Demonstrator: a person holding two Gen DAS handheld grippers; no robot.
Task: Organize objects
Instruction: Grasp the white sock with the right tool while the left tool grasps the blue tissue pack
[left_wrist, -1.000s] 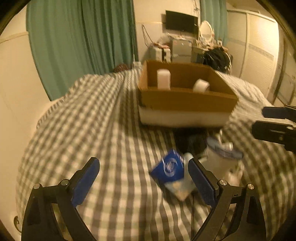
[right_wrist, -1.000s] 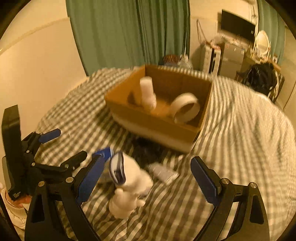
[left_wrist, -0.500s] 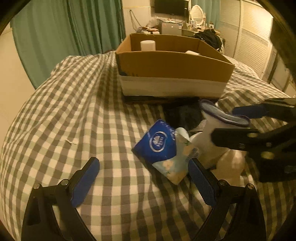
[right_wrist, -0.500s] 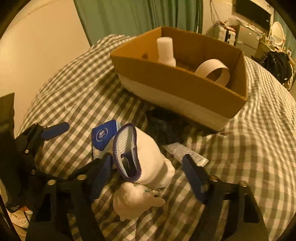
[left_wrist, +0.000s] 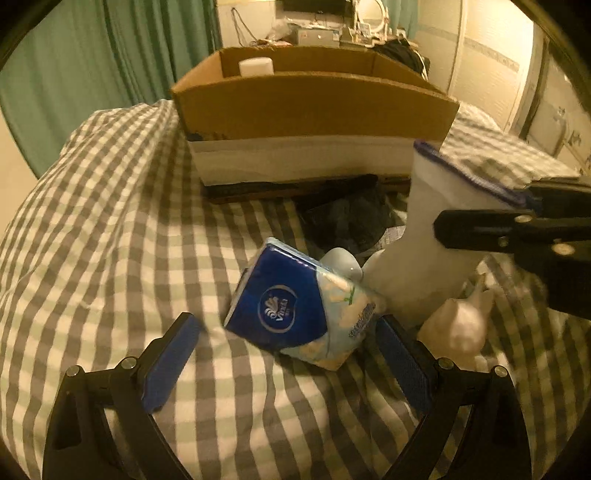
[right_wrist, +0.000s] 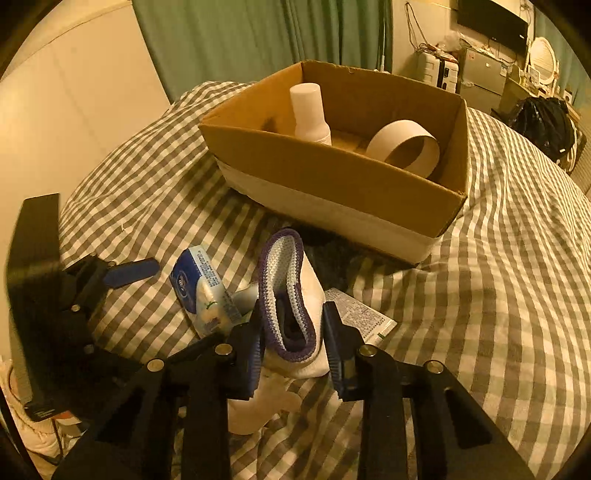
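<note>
Left tool spread wide, astride the tissue pack on the bed in front of the cardboard box; not gripped.

Right tool clenched on the white sock, in front of the box.

In the box: white bottle, tape roll. Outside: pack, sock, sachet, dark item. Roughly a third done, I judge.

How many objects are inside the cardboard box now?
2: a white bottle standing at the back left of the cardboard box, and a tape ring on the right. The near wall may hide more.
</note>
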